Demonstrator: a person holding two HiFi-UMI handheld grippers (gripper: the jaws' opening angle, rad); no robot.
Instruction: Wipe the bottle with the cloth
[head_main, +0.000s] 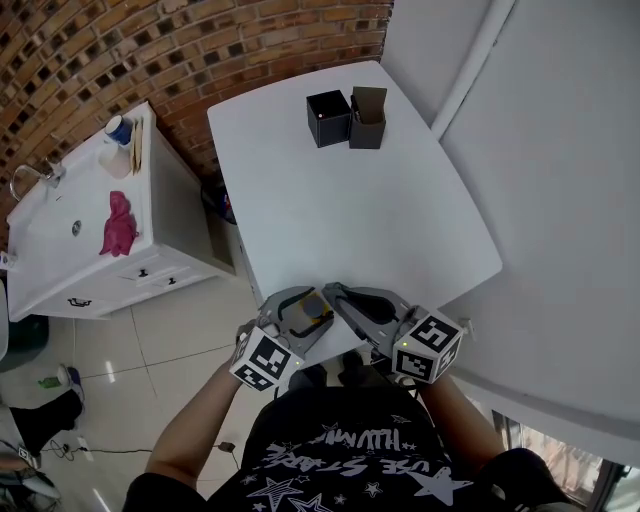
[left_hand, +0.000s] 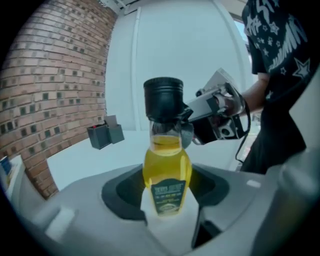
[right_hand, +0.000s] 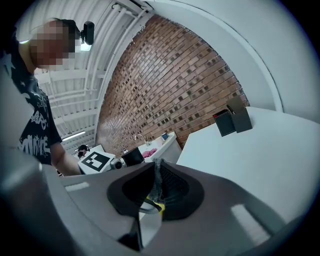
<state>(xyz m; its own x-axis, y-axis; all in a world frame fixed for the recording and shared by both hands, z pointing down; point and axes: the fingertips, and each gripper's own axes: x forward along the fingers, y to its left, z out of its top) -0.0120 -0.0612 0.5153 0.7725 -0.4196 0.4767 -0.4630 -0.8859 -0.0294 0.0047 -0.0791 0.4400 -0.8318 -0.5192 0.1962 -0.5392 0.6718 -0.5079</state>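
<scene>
1. Table (head_main: 350, 200): lies below and beyond the bottle (left_hand: 167, 170), which is held up at the table's near edge.
2. Left gripper (head_main: 300, 312): clamped on the bottle's lower body, holding it upright (black cap on).
3. Right gripper (head_main: 350, 303): just beside the bottle's neck, jaws pinched flat on the cloth (right_hand: 156, 180).
4. Cloth: grey, against the bottle's neck under the cap.
5. Step: wiping looks under way at the neck. Next move: drag the cloth down the bottle, keep contact, and roll the bottle to reach the other sides.
</scene>
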